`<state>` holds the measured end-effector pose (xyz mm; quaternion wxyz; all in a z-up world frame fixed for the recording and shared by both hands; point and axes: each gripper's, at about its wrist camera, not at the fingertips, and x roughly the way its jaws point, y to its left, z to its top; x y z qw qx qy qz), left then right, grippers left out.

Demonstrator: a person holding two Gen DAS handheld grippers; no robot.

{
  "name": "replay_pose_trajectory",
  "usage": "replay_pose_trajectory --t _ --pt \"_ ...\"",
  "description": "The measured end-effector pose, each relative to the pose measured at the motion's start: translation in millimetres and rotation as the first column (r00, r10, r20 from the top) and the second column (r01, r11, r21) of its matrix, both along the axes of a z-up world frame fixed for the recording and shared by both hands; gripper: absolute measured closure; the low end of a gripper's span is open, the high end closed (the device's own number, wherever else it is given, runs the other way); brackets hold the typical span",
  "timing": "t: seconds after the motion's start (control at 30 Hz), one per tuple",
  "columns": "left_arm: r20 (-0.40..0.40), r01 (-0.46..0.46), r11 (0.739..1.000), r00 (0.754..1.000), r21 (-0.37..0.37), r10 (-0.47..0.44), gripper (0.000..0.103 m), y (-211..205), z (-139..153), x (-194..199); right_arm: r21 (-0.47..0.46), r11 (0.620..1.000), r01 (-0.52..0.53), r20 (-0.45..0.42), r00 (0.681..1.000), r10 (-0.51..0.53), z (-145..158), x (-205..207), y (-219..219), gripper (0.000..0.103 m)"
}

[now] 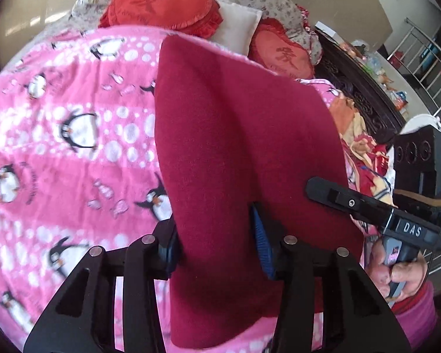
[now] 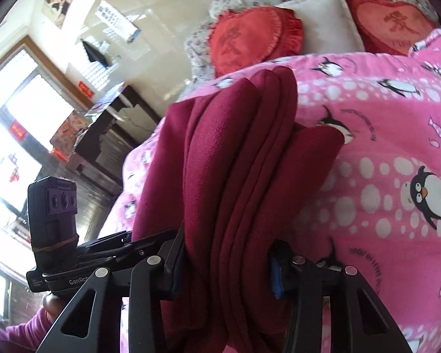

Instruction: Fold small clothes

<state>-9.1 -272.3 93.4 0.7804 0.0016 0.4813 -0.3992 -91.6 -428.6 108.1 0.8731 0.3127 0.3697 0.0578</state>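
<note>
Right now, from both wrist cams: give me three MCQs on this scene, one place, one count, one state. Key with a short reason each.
1. Where does the white pillow sit?
A. between the two red heart cushions
B. on the floor
C. on the dark cabinet

2. How many red heart cushions show?
A. one
B. two
C. four

3. What is between the fingers of the left gripper?
A. nothing
B. the pink penguin blanket
C. the dark red garment

Key: 1 A, a heart cushion lies on one side and another on the other. 2 B, only that pair shows. 3 C, the red cloth is clamped in the left gripper, and in the right gripper too, above the penguin blanket.
</note>
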Motion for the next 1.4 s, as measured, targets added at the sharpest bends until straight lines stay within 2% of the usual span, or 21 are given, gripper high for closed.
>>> replay_pose_trajectory --t 0.1,0.2,0.27,0.33,0.37,0.47,0.53,0.63,0.7,0.77,0.8,0.83,0.87,0.93,1.0,1.07,1.2,1.23,1.27,1.33,1.4 --pt "0.011 0.002 1.000 1.000 0.026 -0.003 0.060 31 15 -19 0.092 0.995 -0.049 0.014 0.999 0.048 2 -11 17 0.060" --pt "-0.014 -0.016 0.998 1.000 0.062 0.017 0.060 58 10 -39 0.137 0.986 -0.096 0.010 0.995 0.096 -9 -18 38 0.060" --pt "-0.039 -0.025 0.992 0.999 0.122 0.030 0.060 66 -8 -49 0.090 0.991 -0.097 -0.053 0.993 0.102 -25 -21 53 0.053" --pt "-0.040 -0.060 0.979 0.997 0.197 0.069 0.060 69 -26 -54 0.003 0.999 -0.053 -0.151 0.987 0.053 -38 -26 58 0.050" --pt "-0.029 -0.088 0.978 0.995 0.190 0.095 0.059 74 -30 -56 -0.033 0.999 -0.027 -0.161 0.987 0.021 -38 -31 56 0.050" --pt "-0.036 -0.142 0.979 0.988 0.144 0.149 0.056 83 -25 -59 -0.038 0.999 0.011 -0.112 0.994 -0.015 -17 -50 50 0.050" --pt "-0.022 -0.165 0.976 0.985 0.144 0.170 0.056 85 -22 -61 -0.077 0.997 -0.032 -0.049 0.998 0.028 9 -60 58 0.050" --pt "0.003 -0.183 0.969 0.983 0.166 0.186 0.056 82 -21 -66 -0.144 0.978 -0.149 0.015 0.988 0.153 35 -63 92 0.057" --pt "0.017 -0.199 0.964 0.980 0.175 0.200 0.056 82 -20 -68 -0.184 0.953 -0.239 0.020 0.969 0.247 37 -62 120 0.061" --pt "0.017 -0.218 0.961 0.976 0.168 0.218 0.056 85 -20 -68 -0.274 0.916 -0.292 -0.049 0.956 0.290 24 -57 148 0.070" --pt "0.018 -0.226 0.961 0.974 0.160 0.226 0.056 86 -18 -69 -0.319 0.898 -0.302 -0.094 0.953 0.287 13 -55 154 0.072" --pt "0.023 -0.233 0.961 0.972 0.152 0.232 0.051 87 -16 -69 -0.359 0.884 -0.300 -0.144 0.953 0.265 -2 -54 155 0.075" --pt "0.032 -0.240 0.961 0.971 0.139 0.238 0.049 89 -14 -72 -0.379 0.879 -0.290 -0.176 0.955 0.239 -15 -55 151 0.083" --pt "0.063 -0.255 0.959 0.966 0.121 0.249 0.037 92 -9 -78 -0.334 0.905 -0.262 -0.200 0.958 0.204 -36 -62 136 0.088" --pt "0.097 -0.258 0.959 0.964 0.120 0.247 0.037 92 -6 -83 -0.267 0.936 -0.229 -0.175 0.967 0.187 -42 -78 117 0.089" --pt "0.117 -0.264 0.956 0.961 0.128 0.250 0.037 89 -5 -87 -0.270 0.936 -0.224 -0.158 0.970 0.187 -34 -81 118 0.088" --pt "0.135 -0.284 0.951 0.954 0.123 0.267 0.037 88 -1 -94 -0.255 0.949 -0.183 -0.122 0.980 0.156 -11 -91 118 0.083" --pt "0.140 -0.288 0.950 0.953 0.120 0.271 0.037 88 0 -95 -0.260 0.953 -0.157 -0.106 0.985 0.134 -5 -94 116 0.072" --pt "0.149 -0.293 0.949 0.950 0.117 0.275 0.037 87 2 -97 -0.275 0.953 -0.128 -0.090 0.990 0.107 1 -97 116 0.054" --pt "0.173 -0.304 0.946 0.944 0.115 0.282 0.037 86 5 -102 -0.303 0.949 -0.086 -0.061 0.996 0.071 14 -101 122 0.045" --pt "0.194 -0.309 0.944 0.939 0.119 0.283 0.037 86 8 -106 -0.324 0.944 -0.057 -0.058 0.997 0.040 23 -100 126 0.045"
